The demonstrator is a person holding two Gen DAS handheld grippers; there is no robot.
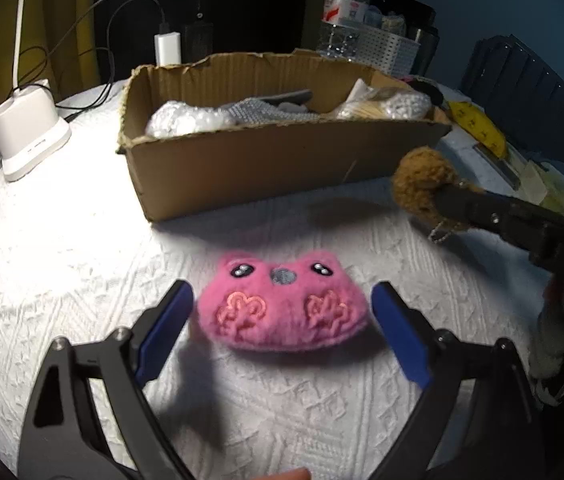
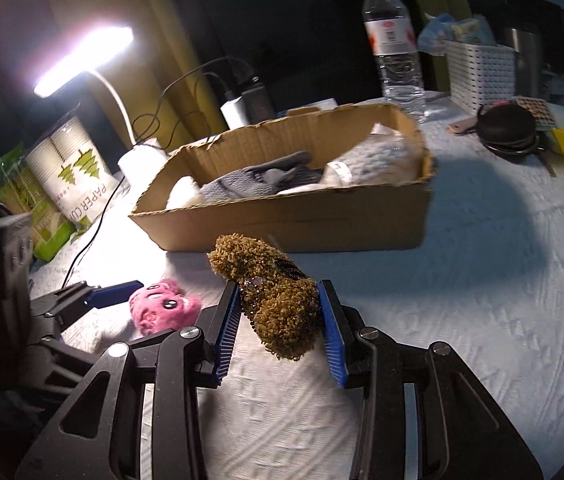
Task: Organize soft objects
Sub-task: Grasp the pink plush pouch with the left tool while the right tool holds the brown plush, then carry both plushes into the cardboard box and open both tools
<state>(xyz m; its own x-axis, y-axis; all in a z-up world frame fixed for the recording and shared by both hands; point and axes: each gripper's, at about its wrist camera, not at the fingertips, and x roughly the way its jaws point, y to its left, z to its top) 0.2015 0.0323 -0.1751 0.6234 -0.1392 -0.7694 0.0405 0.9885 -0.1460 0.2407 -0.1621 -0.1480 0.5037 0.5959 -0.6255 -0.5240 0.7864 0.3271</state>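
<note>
1. Pink plush toy (image 1: 282, 306) lies face up on the white textured desk (image 1: 81, 260), in front of the cardboard box (image 1: 282, 160).
2. Left claw (image 1: 282, 320) stands wide open astride it, blue pads clear of both its sides.
3. Right claw (image 2: 279, 312) grips a curly brown plush (image 2: 277, 300) just above the desk, near the box's front wall.
4. Grey and white soft items fill the box; a water bottle (image 2: 394, 40) stands behind it.

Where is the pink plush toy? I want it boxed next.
In the left wrist view, the pink plush toy lies on the white cloth, between the open left hand-held gripper fingers, before the cardboard box.
</note>
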